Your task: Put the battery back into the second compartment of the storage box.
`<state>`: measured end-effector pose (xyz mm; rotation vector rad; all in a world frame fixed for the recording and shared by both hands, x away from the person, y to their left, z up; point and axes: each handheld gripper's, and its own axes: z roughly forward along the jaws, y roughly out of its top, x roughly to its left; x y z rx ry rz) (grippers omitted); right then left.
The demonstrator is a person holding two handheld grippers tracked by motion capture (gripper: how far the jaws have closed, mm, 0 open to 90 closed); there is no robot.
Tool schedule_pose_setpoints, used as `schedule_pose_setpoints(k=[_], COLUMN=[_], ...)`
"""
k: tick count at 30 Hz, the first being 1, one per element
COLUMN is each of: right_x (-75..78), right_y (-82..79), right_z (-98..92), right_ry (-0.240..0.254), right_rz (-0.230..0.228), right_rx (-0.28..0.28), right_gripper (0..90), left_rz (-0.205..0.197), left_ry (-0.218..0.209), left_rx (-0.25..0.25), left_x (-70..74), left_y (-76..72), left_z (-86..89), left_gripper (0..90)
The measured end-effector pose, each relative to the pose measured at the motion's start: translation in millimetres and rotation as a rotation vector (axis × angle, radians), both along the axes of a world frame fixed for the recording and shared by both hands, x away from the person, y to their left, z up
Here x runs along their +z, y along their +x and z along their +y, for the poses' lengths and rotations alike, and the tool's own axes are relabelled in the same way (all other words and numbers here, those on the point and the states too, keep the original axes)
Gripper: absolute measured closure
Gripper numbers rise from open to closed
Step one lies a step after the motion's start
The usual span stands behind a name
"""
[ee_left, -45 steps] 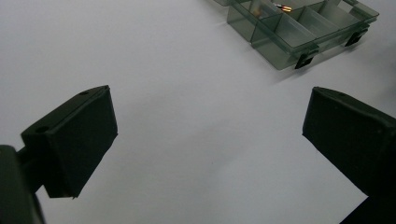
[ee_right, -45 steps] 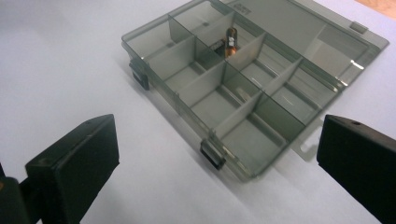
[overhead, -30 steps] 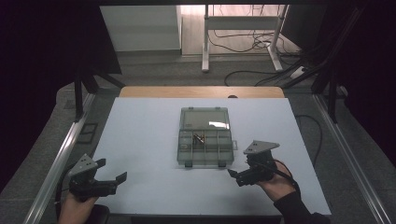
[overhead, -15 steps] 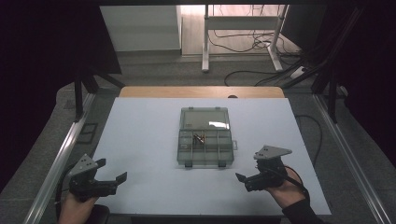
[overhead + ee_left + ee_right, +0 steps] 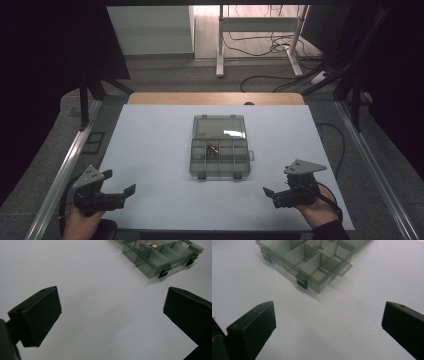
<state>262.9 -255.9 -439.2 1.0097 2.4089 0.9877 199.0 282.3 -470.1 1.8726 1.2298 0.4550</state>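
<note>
A clear grey compartment box point(image 5: 219, 159) lies open at the middle of the white table point(image 5: 150, 145), its lid flat behind it. One middle compartment holds small brass-coloured pieces point(image 5: 213, 148). My left gripper point(image 5: 120, 182) is open near the front left corner, with nothing between its jaws. Near the front right, my right gripper point(image 5: 276, 184) is open and holds nothing. The left gripper view has the left gripper point(image 5: 112, 312) over bare table with the box point(image 5: 160, 257) far off at upper right. The right gripper view has the right gripper point(image 5: 328, 325) short of the box point(image 5: 312, 262).
Metal rails point(image 5: 65, 170) run along both sides of the table. A wooden strip point(image 5: 215, 98) borders its far edge. Beyond it stand a white frame point(image 5: 220, 45) and floor cables point(image 5: 260, 47). A cable point(image 5: 332, 135) trails off the right side.
My right gripper has drawn back from the box toward the front right corner of the table. The left gripper and the box have not moved.
</note>
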Motion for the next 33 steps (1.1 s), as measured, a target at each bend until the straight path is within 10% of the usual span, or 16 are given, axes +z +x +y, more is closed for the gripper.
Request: schedule_pose_setpoints(k=[33], right_x=[-8.8], right_y=[-25.1], right_z=[-48.2], right_ry=[0.002], right_rz=[0.008], right_rx=[-0.156], right_gripper=[0.0], left_rz=[-0.004], left_ry=[0.002], left_rx=[-0.002], left_x=[0.0], left_y=[-0.4], left_z=[-0.4], left_gripper=[2.0])
